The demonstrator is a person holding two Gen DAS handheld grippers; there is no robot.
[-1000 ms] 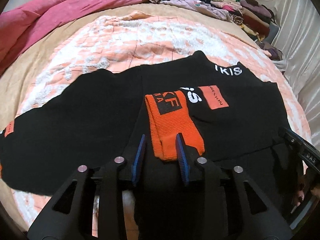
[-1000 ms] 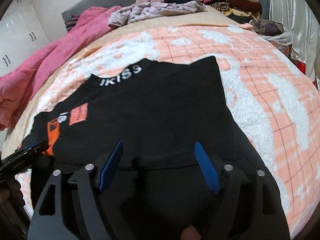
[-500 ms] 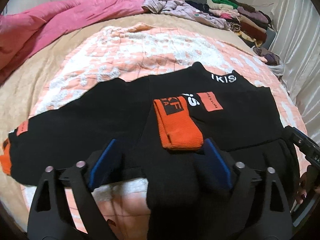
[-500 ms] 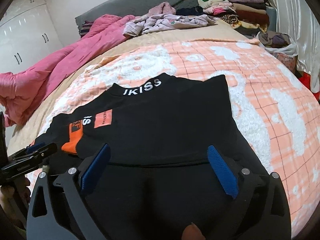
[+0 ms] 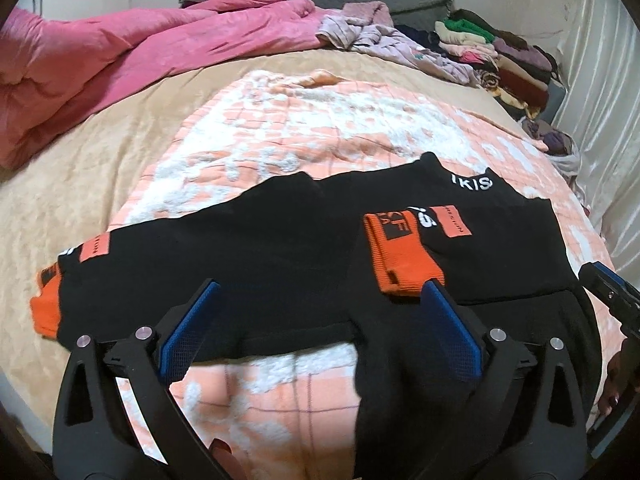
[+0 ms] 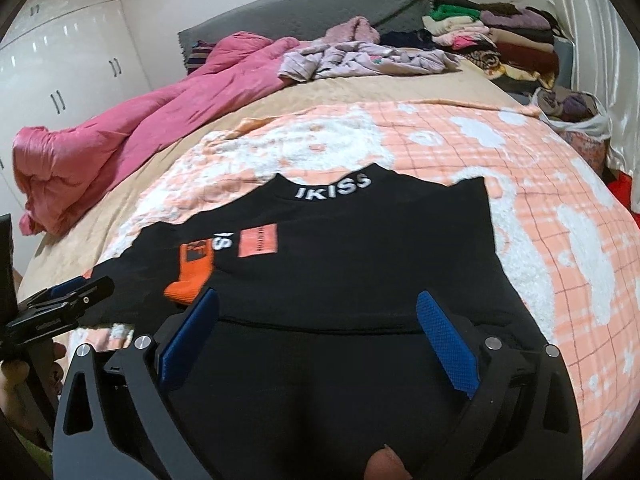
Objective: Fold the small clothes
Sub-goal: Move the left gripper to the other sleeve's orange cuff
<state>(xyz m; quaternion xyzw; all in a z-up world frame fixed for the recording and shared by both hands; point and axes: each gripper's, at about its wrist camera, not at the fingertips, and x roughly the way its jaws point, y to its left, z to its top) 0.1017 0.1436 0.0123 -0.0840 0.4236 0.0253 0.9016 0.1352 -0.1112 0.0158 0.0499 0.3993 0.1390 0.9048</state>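
Left gripper (image 5: 320, 300), right gripper (image 6: 318, 308) — both wide open, empty — above black sweater (image 6: 360, 248).

Home bedrm: bed (image 6: 360, 92), wardrobe (image 6: 60, 64), clothes piles (image 6: 500, 36)

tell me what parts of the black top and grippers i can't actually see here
- Black top hem: both views, hidden behind the gripper bodies.
- Far orange cuff: absent from right wrist view, beyond its left edge.
- Orange patch lettering: blurred in the right wrist view.
- Right gripper: cut by left wrist view's edge.
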